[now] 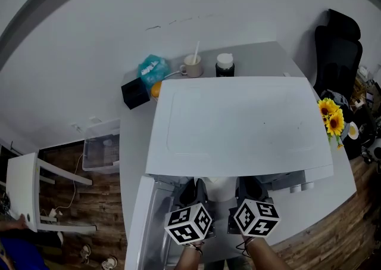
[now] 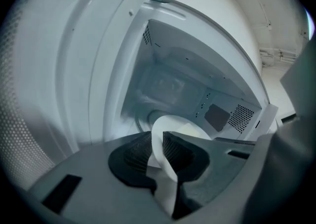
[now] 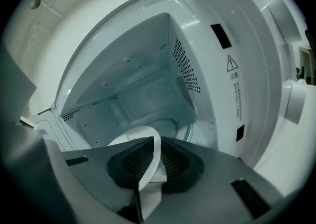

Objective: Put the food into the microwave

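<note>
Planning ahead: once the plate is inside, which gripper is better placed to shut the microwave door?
Left, probably. Both grippers clamp the plate now, but the open door stands right beside the left gripper, while the right gripper is on the opposite side.

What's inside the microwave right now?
Only its glass turntable; the white plate, gripped by the left gripper and right gripper, is at the opening. Their jaws hide most of the plate's top.

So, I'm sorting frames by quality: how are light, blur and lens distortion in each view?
Head view: dim, dark corners, boxy white microwave bowed but sharp. Left gripper view: bluish cavity, round white plate crisp, open door at left blurred. Right gripper view: brighter, warning label sharp, black round vignette.
</note>
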Demonstrator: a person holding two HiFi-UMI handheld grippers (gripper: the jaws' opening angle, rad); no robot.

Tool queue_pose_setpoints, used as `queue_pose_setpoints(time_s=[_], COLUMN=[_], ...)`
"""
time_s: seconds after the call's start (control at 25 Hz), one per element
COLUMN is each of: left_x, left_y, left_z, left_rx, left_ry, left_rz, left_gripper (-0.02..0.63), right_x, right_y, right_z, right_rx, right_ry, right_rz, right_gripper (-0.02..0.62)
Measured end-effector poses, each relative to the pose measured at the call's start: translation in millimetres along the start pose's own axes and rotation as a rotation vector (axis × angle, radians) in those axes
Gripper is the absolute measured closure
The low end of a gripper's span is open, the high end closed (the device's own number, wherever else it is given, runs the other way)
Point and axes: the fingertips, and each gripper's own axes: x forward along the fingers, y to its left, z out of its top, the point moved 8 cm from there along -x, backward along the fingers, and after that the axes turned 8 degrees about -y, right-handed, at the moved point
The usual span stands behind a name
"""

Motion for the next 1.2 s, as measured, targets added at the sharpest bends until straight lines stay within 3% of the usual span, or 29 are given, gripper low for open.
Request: queue_pose_setpoints(time_s=[0.64,1.2], left_x=[17.4,30.6], left_y=[-1.7,-1.2], left_z=[-3.5,-4.8], left_rx=[0.056,0.112], left_ry=[-0.080,-0.101], left_rz=[0.024,0.048], left_gripper=[0.534,0.532], right_x=[13.2,27.0], right_y=[-3.8,-1.2], right_z=[-3.2,-2.1], right_rx=[0.030,0.008], right_ry=[-0.042,-0.064], right_rz=[-0.019,-0.050], right_gripper=[0.538,0.538])
